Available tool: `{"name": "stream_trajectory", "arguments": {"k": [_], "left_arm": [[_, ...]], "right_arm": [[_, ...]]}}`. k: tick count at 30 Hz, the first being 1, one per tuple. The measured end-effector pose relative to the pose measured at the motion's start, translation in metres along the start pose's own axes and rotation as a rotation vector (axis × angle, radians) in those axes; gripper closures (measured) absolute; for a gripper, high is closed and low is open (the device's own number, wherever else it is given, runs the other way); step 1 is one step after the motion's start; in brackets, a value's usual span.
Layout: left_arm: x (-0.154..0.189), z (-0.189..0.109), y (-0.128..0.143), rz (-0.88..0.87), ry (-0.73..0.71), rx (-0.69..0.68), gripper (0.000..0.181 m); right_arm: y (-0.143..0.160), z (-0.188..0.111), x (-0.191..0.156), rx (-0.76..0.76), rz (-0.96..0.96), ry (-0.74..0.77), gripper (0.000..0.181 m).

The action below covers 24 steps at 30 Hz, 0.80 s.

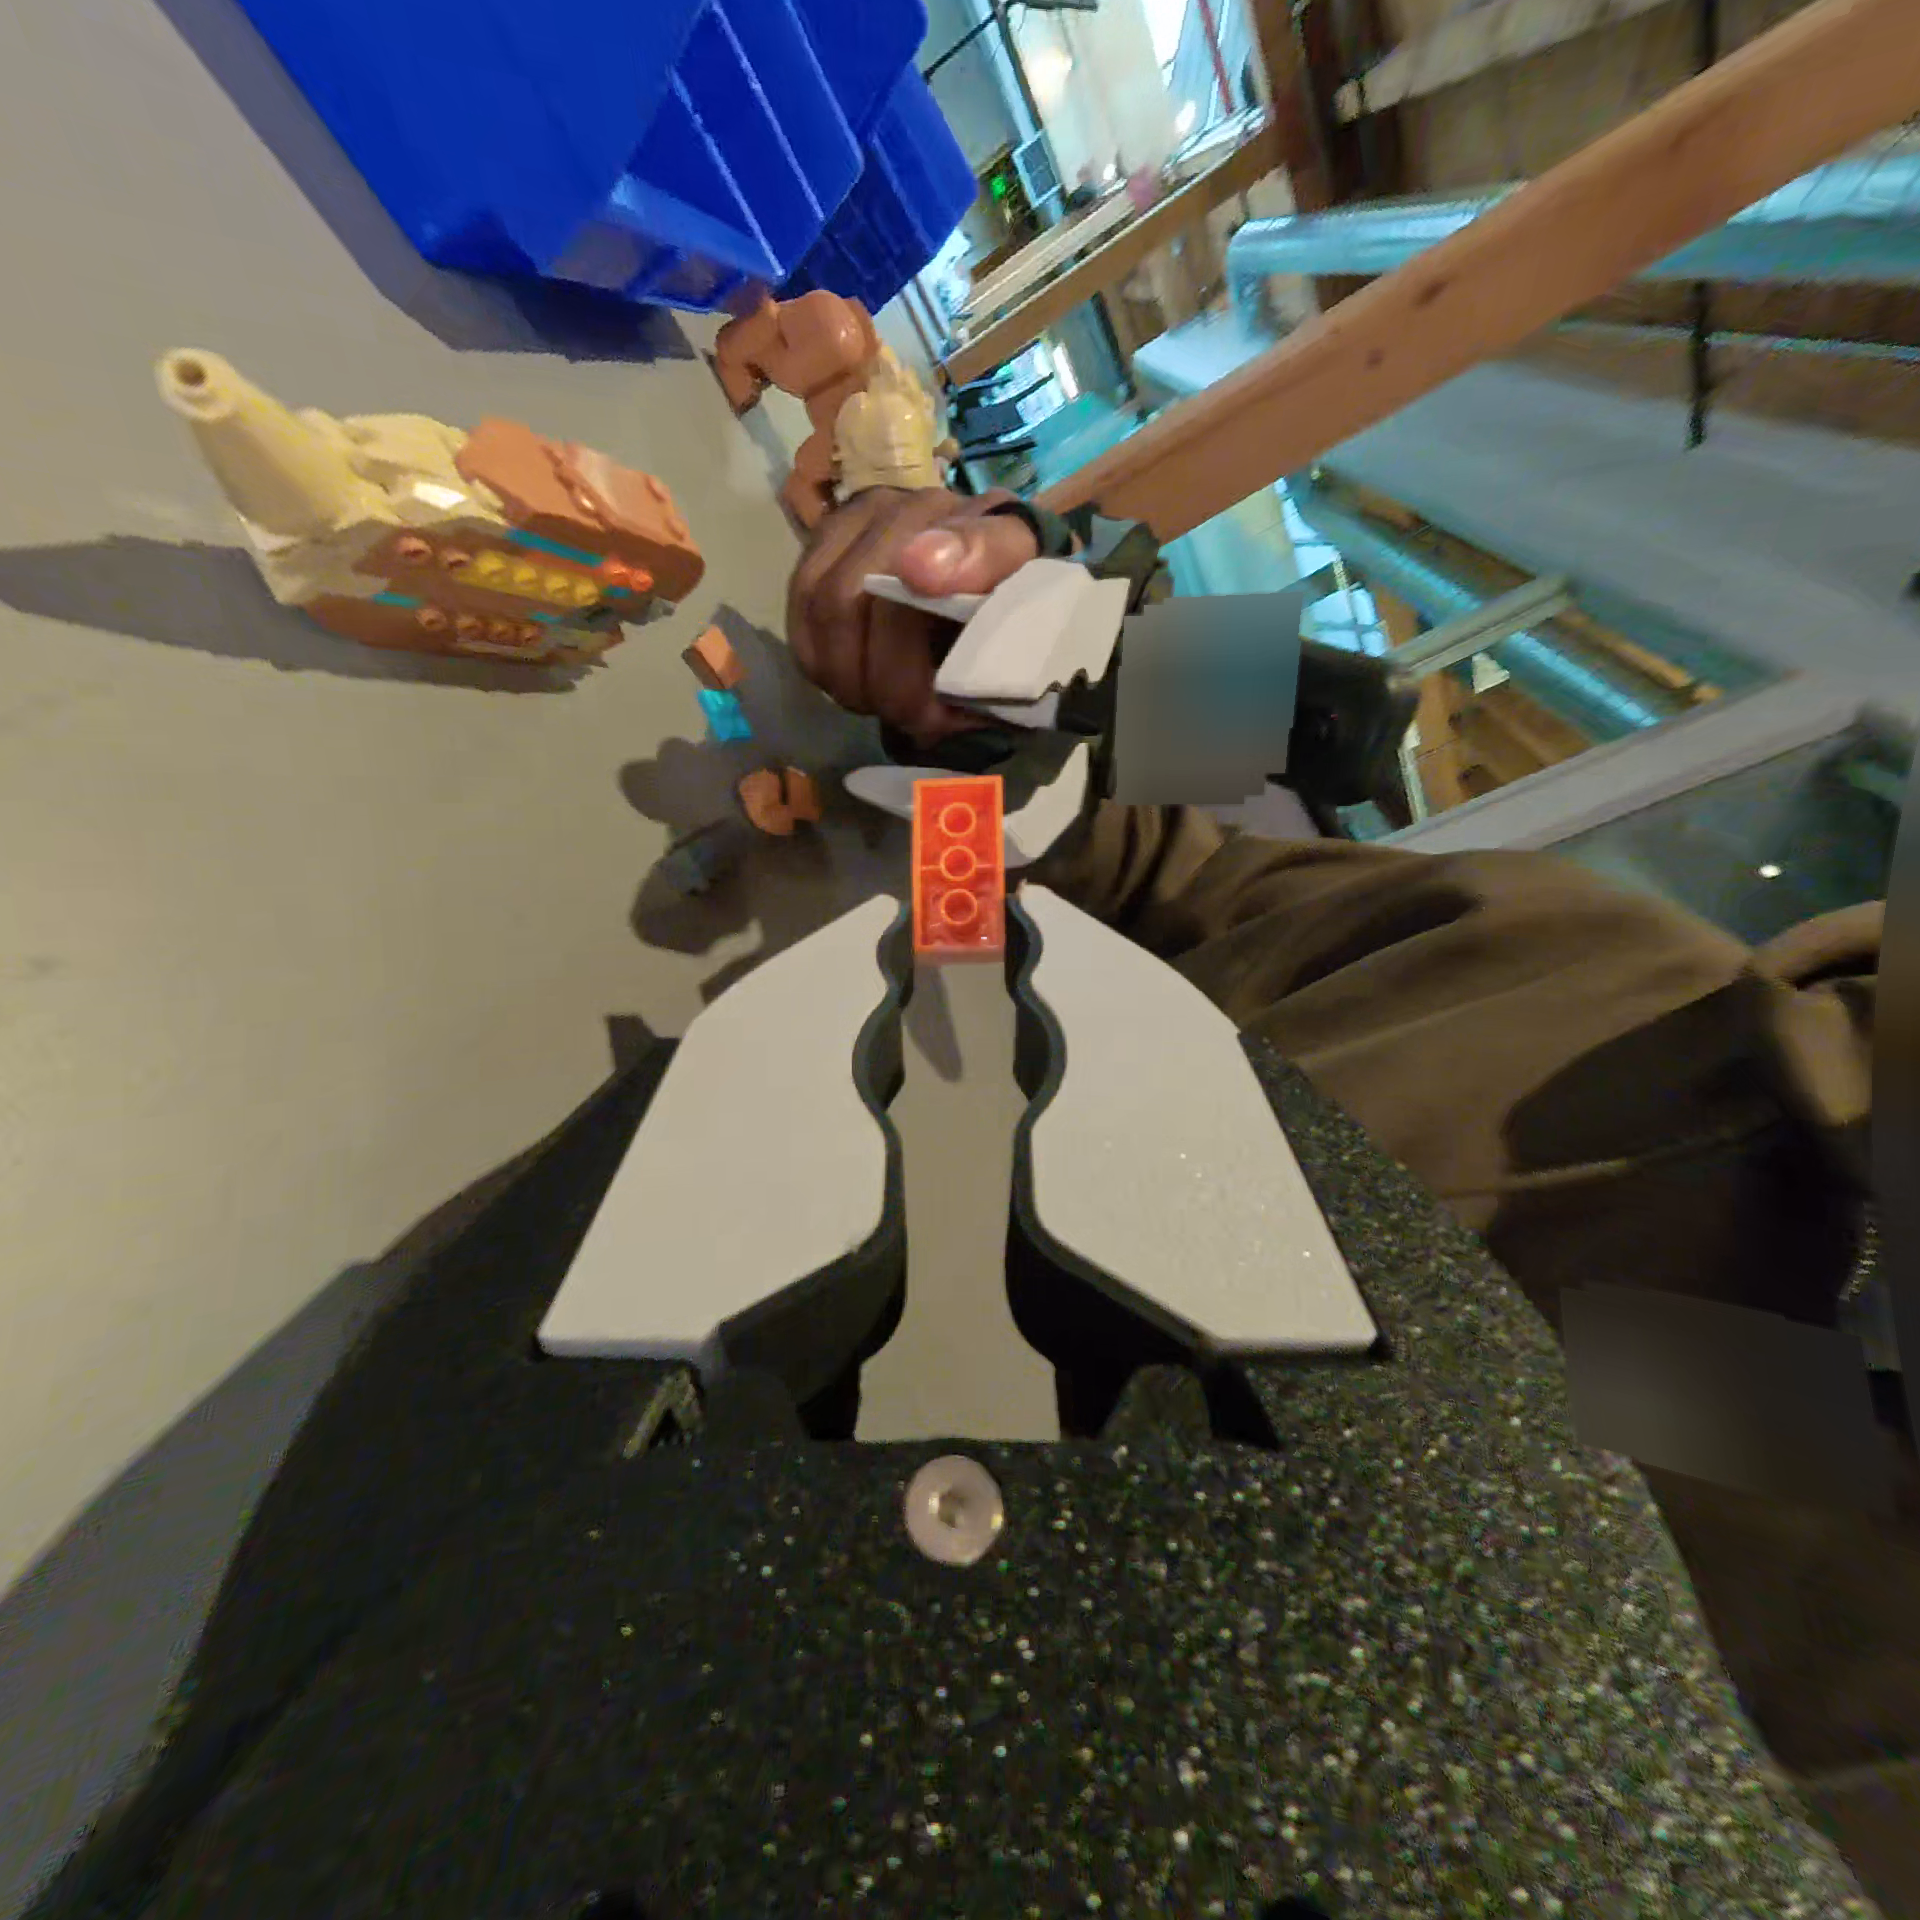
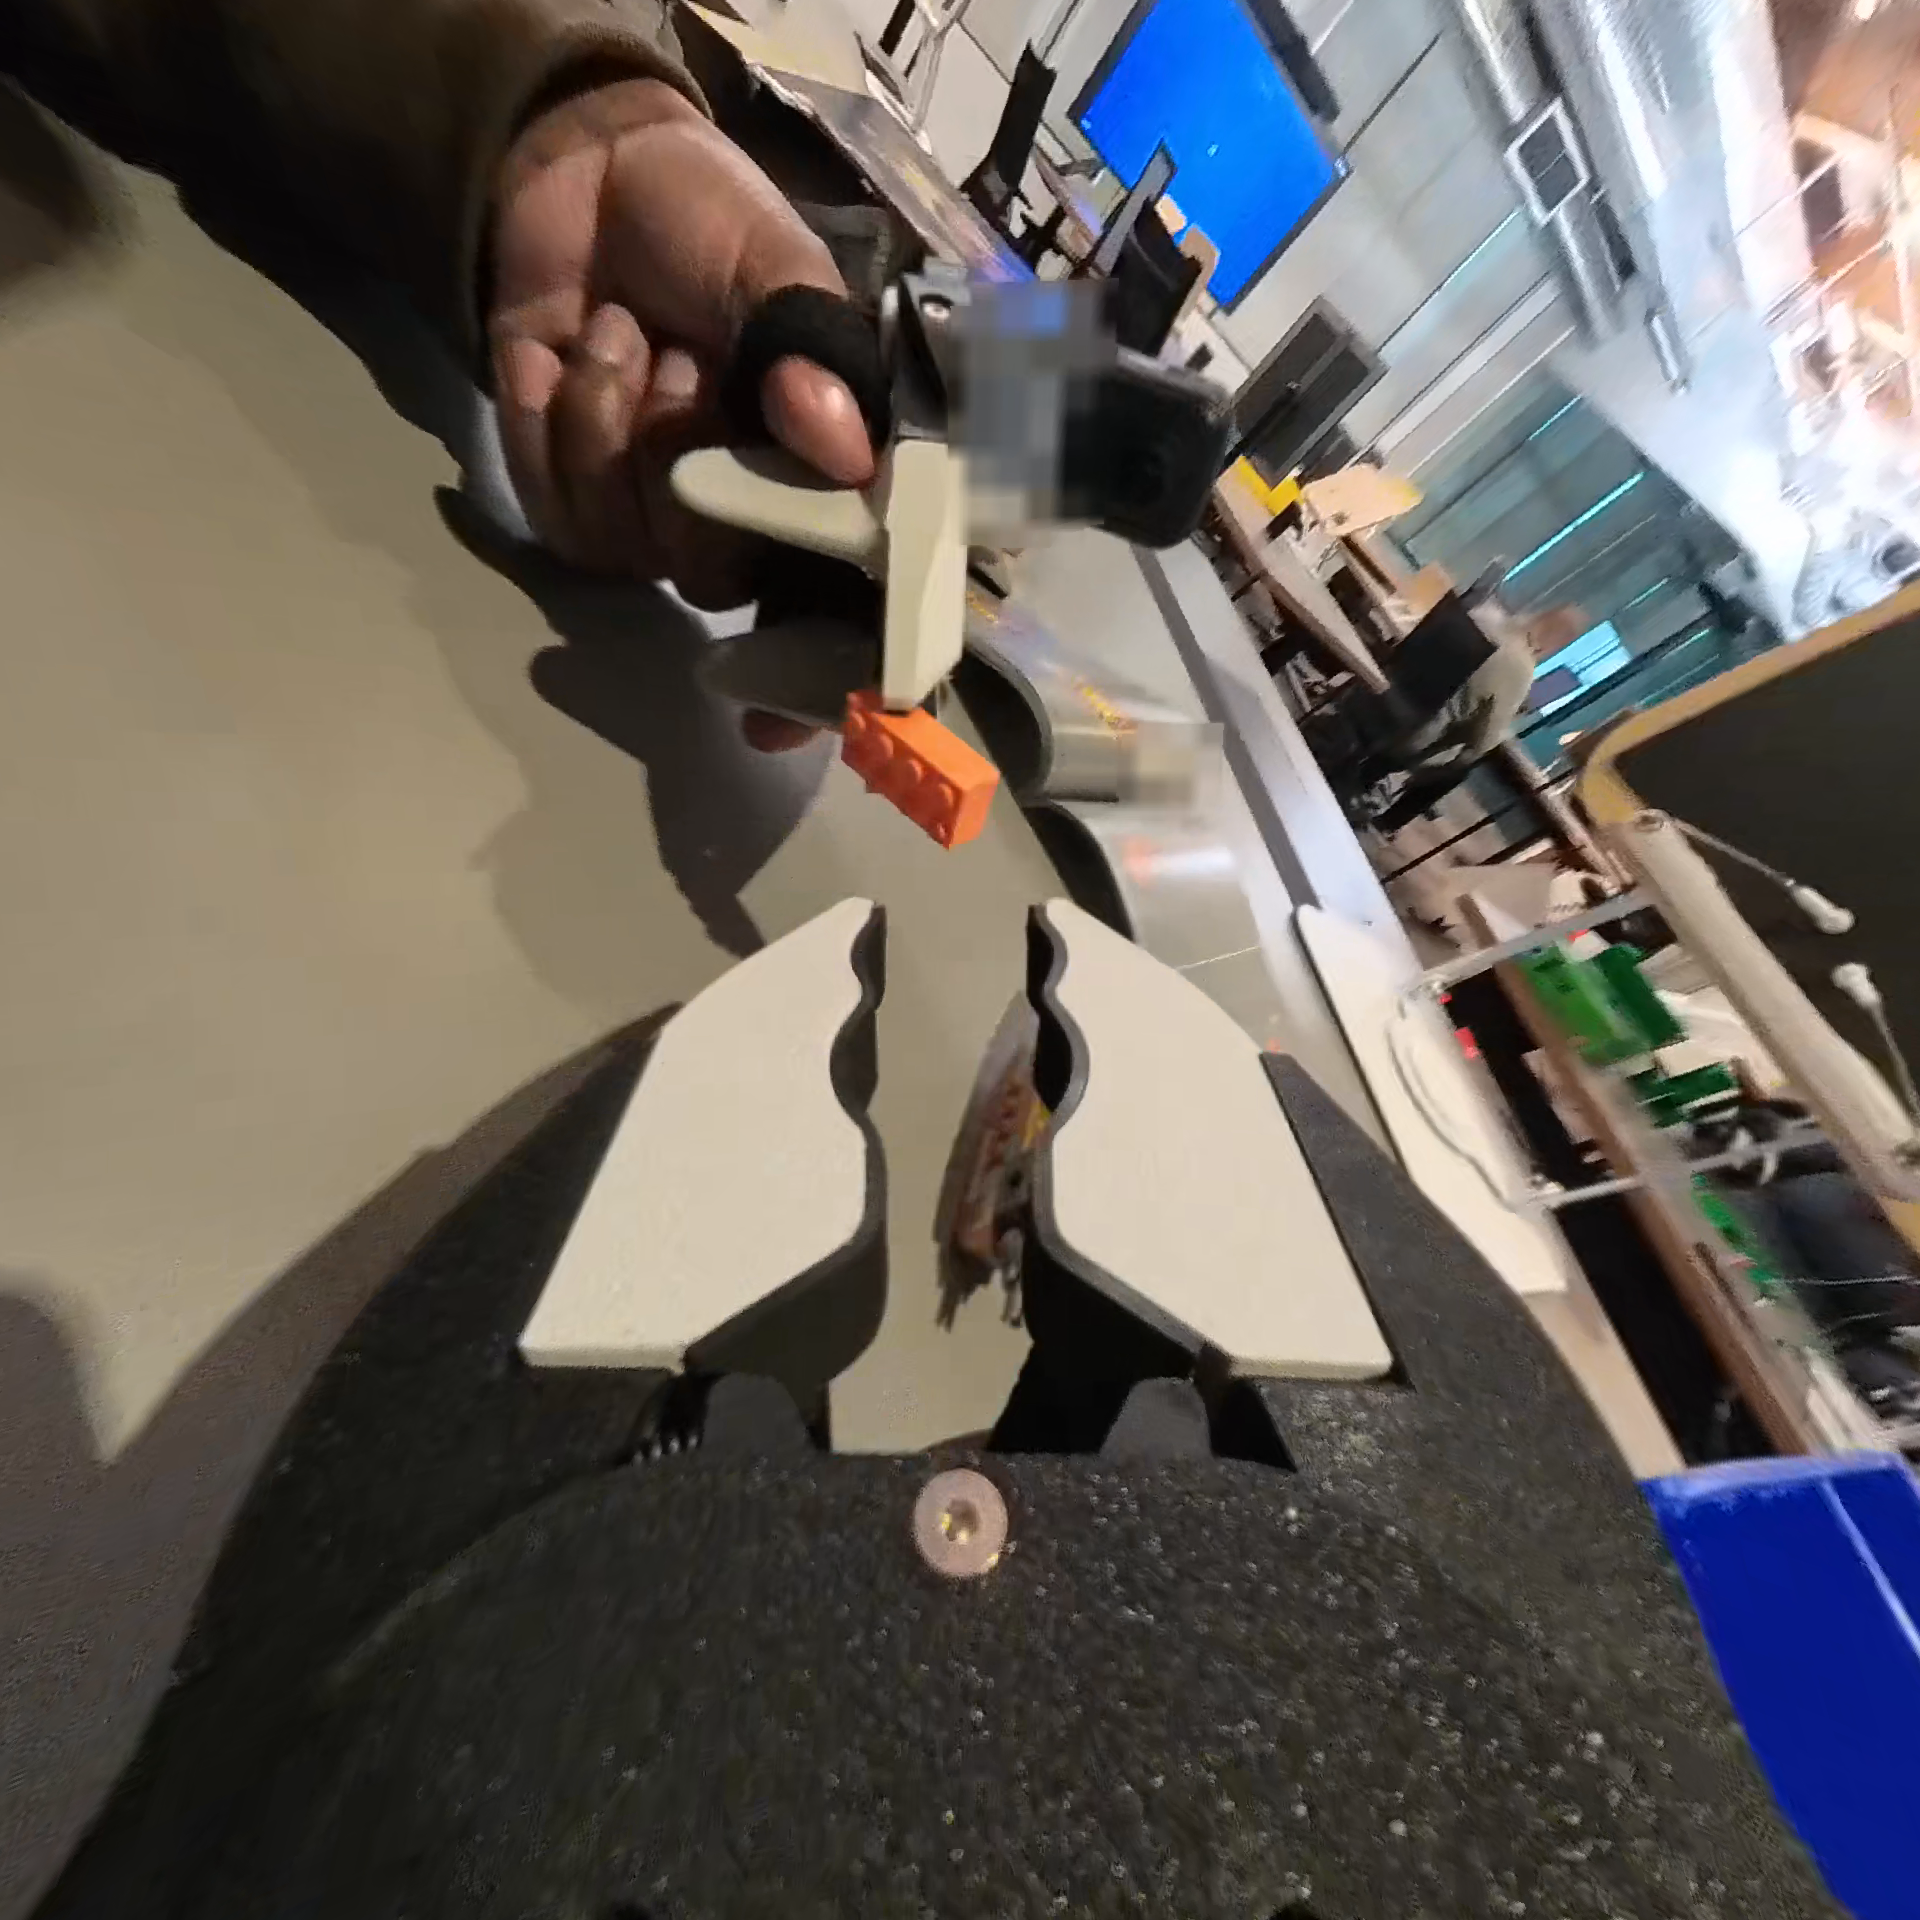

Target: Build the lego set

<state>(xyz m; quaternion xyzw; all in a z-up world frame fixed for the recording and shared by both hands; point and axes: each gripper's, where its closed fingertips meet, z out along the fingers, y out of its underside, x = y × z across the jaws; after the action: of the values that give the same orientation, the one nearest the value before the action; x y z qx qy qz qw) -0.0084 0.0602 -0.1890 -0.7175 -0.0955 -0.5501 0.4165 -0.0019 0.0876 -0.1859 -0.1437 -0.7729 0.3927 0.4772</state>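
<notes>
Because the orange brick [image 1: 958,879] is pinched only at 1 end by the left gripper [image 1: 958,914], most of it projecting beyond the tips, it could be levered out if pressed. The right gripper [image 2: 956,925], narrowly parted and empty, is held just short of it.

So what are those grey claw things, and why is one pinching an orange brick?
Those claws are grabbing tools that a person holds, one in each hand. Each tool has a camera on it looking along its two fingers, so each picture is one tool's own view.

In the left wrist view, the left tool pinches an orange Lego brick by its end. Behind it lie a half-built tan and brown Lego model, some loose pieces and blue bins on a grey table.

In the right wrist view, the right tool is open and holds nothing. It looks across at the hand holding the other tool with the same brick.
</notes>
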Motion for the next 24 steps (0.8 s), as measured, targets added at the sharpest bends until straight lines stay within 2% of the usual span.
{"name": "stream_trajectory", "arguments": {"k": [6,13,24], "left_arm": [[0.005,-0.002,0.001,-0.102,0.064,0.035,0.164],[0.0,-0.008,-0.003,-0.15,0.055,0.087,0.164],[-0.002,-0.008,-0.003,-0.204,0.061,0.12,0.165]], "right_arm": [[-0.001,0.013,0.004,0.015,-0.139,0.006,0.154],[-0.006,0.025,0.004,0.019,-0.301,0.051,0.155],[-0.011,0.029,0.006,0.045,-0.412,0.144,0.155]]}}
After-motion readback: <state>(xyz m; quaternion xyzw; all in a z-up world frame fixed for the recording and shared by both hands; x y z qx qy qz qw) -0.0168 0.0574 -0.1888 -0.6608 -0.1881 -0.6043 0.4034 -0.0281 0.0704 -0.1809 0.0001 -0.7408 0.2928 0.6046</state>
